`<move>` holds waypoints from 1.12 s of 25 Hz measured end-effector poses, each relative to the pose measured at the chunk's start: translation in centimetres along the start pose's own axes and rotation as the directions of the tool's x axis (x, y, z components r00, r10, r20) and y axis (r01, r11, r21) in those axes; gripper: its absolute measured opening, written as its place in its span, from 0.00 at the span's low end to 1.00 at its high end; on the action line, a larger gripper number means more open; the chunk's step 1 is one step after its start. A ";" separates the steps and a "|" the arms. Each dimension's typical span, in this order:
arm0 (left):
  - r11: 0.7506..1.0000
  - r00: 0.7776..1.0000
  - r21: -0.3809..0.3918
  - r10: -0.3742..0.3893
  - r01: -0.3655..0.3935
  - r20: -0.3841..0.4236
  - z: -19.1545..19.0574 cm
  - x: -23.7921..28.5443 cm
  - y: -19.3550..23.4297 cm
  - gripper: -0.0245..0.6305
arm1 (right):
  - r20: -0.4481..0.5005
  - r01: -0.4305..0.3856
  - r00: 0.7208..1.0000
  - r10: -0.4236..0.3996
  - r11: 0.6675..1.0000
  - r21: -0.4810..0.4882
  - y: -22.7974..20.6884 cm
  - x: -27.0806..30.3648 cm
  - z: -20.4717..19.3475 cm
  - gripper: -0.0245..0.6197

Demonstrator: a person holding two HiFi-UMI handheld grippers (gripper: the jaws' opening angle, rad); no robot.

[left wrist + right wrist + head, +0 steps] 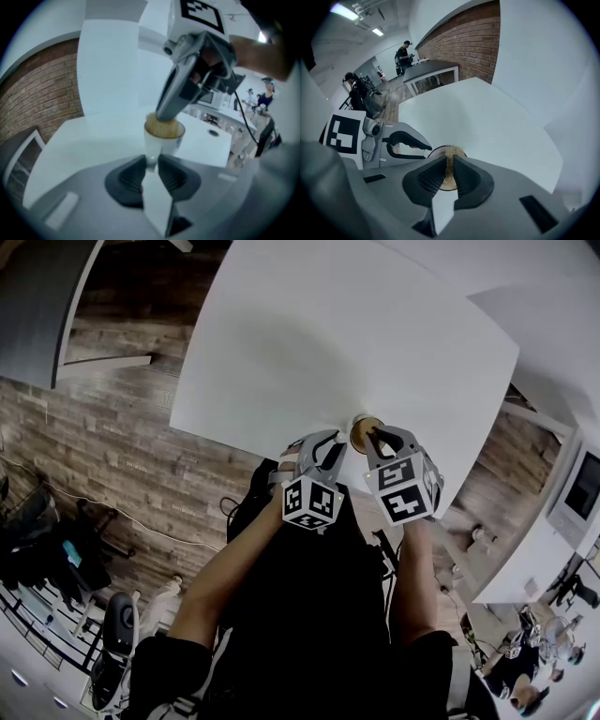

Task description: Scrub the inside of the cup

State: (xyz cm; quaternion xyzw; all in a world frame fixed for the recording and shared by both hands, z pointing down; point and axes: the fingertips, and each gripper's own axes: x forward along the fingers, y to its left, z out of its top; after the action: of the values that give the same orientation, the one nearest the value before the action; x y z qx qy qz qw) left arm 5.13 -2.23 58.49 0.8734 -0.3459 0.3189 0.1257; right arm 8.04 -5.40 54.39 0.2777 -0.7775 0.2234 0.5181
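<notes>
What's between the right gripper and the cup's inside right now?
A tan fibrous scrubber, pinched by the right gripper, fills the mouth of the cup; clearest in the left gripper view.

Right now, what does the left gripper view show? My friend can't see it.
The left gripper grips a white cup on a white table, while the right gripper holds a tan scrubber down inside it from above.

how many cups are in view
1. The white cup is at the table's near edge, gripped by the left gripper, with the right gripper's tan scrubber inside it. No others show.
</notes>
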 end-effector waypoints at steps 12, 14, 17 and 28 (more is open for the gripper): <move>1.000 1.000 0.003 -0.005 0.005 -0.003 -0.2 0.4 -0.3 0.17 | -0.122 -0.037 0.992 0.033 0.999 -0.038 0.7 2.6 -1.2 0.10; 1.000 1.000 0.011 -0.022 0.022 -0.012 -0.2 0.4 -0.7 0.17 | -0.121 -0.040 0.992 0.035 0.998 -0.042 0.9 1.5 -1.4 0.10; 0.999 0.999 0.018 -0.032 0.033 -0.026 0.1 0.8 -1.0 0.18 | -0.099 -0.044 0.994 0.040 0.998 -0.042 1.1 -0.5 -1.4 0.10; 0.997 0.996 0.010 -0.076 0.077 -0.049 0.4 0.9 -1.2 0.23 | 0.175 -0.015 0.985 0.000 0.996 0.086 -0.4 -7.3 -1.2 0.10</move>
State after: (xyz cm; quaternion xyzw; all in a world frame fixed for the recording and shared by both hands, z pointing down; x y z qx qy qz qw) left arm 6.64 -2.03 58.80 0.8788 -0.3071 0.3370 0.1410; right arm 11.42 -3.47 48.03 0.3157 -0.8105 0.2337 0.4346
